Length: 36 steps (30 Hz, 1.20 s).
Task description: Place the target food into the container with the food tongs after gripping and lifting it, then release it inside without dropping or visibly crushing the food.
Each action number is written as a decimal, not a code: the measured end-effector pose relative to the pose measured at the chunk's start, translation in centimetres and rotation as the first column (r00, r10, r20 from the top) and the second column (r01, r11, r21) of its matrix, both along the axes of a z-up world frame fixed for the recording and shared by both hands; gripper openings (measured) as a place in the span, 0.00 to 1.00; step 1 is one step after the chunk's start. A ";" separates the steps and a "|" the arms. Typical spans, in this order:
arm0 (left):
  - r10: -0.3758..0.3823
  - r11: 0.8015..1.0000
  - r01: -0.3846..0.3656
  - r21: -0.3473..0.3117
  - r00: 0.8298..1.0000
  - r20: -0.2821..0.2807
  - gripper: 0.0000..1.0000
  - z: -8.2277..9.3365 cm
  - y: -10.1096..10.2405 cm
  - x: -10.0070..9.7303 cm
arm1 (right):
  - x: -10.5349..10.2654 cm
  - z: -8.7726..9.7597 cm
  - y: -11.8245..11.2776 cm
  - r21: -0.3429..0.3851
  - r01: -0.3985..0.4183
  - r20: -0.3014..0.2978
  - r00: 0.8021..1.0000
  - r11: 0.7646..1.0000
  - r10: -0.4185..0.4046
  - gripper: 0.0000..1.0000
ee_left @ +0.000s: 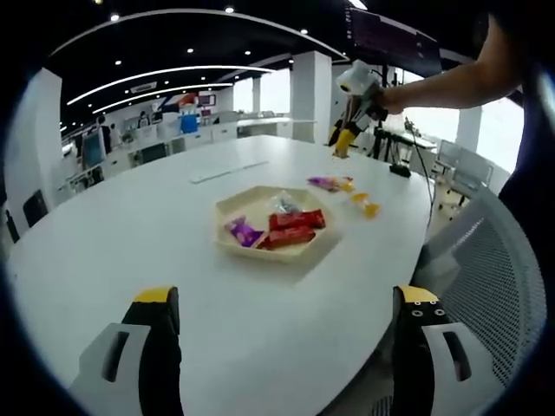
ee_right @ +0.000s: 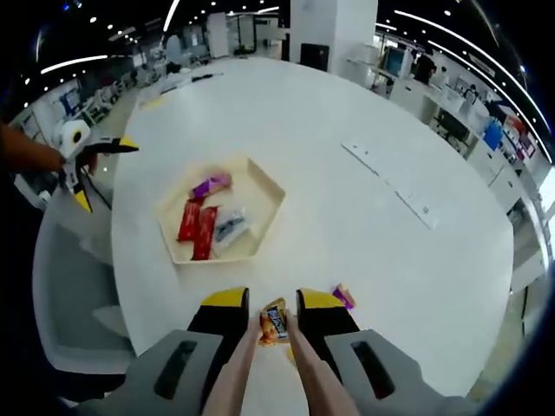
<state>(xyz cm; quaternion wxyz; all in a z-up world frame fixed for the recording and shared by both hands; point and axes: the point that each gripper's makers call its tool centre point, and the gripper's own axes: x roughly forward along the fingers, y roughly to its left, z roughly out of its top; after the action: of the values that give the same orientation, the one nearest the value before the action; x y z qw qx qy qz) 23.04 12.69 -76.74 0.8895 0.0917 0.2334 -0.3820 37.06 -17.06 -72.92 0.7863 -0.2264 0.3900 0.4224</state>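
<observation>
Holding a pair of pale food tongs (ee_right: pixel 269 368) between its jaws, the right gripper (ee_right: pixel 270 314) hangs above the round white table (ee_right: pixel 364 104); the tong tips are closed on an orange snack packet (ee_right: pixel 275 323), lifted clear of the surface near the table's edge. A purple packet (ee_right: pixel 343 295) lies on the table just beside the right-hand jaw. Toward the middle of the table sits the cream hexagonal tray (ee_right: pixel 260 186), which carries two red packets (ee_right: pixel 196 227), a purple one (ee_right: pixel 211 185) and a clear, greyish one (ee_right: pixel 231 225).

In the left gripper view, the left gripper (ee_left: pixel 290 316) is wide open with nothing between its jaws, low over the near edge of the table. Beyond the tray (ee_left: pixel 234 206), the right gripper (ee_left: pixel 345 139) is raised at the far edge — its yellow tips point down. Orange and purple packets (ee_left: pixel 347 192) lie scattered past the tray, though they are too small to count surely.
</observation>
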 end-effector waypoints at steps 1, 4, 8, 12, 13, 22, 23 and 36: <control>-0.001 1.000 0.001 -0.001 1.000 -0.008 1.00 -0.1 0.0 0.0 | 0.0 0.0 -0.1 -0.003 0.001 0.003 1.000 1.000 -0.001 0.21; -0.004 1.000 0.004 -0.001 1.000 -0.005 1.00 0.0 0.0 -0.1 | -0.1 0.0 -0.6 -0.020 0.005 0.005 1.000 1.000 -0.005 0.21; 0.000 1.000 0.000 0.000 1.000 0.005 1.00 0.2 0.1 0.0 | -0.2 0.3 -0.8 -0.017 0.020 0.008 1.000 1.000 -0.020 0.20; 0.008 1.000 -0.008 0.002 1.000 0.003 1.00 0.2 0.3 0.1 | -0.2 0.4 -0.9 -0.022 0.038 0.008 0.999 0.999 -0.037 0.20; 0.007 1.000 -0.007 0.001 1.000 0.009 1.00 0.3 0.3 0.1 | -0.2 0.5 -0.9 -0.020 0.041 0.009 0.999 0.999 -0.041 0.20; -0.005 1.000 0.004 0.006 1.000 0.018 1.00 0.3 0.1 0.0 | 0.0 1.2 0.5 0.008 0.053 0.017 0.998 0.999 -0.053 0.20; -0.005 1.000 0.005 0.006 1.000 0.018 1.00 0.3 0.0 0.0 | 0.0 1.3 0.8 0.011 0.050 0.017 0.999 0.999 -0.050 0.20; -0.002 1.000 0.002 -0.005 1.000 0.022 1.00 0.5 -0.1 0.0 | 0.4 1.8 3.7 0.017 0.009 0.032 0.999 1.000 -0.010 0.20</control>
<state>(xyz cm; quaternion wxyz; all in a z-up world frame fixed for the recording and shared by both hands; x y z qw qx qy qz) 23.06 12.63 -76.22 0.8918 0.0941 0.2226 -0.3824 37.42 -13.34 -71.09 0.7963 -0.2246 0.3748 0.4184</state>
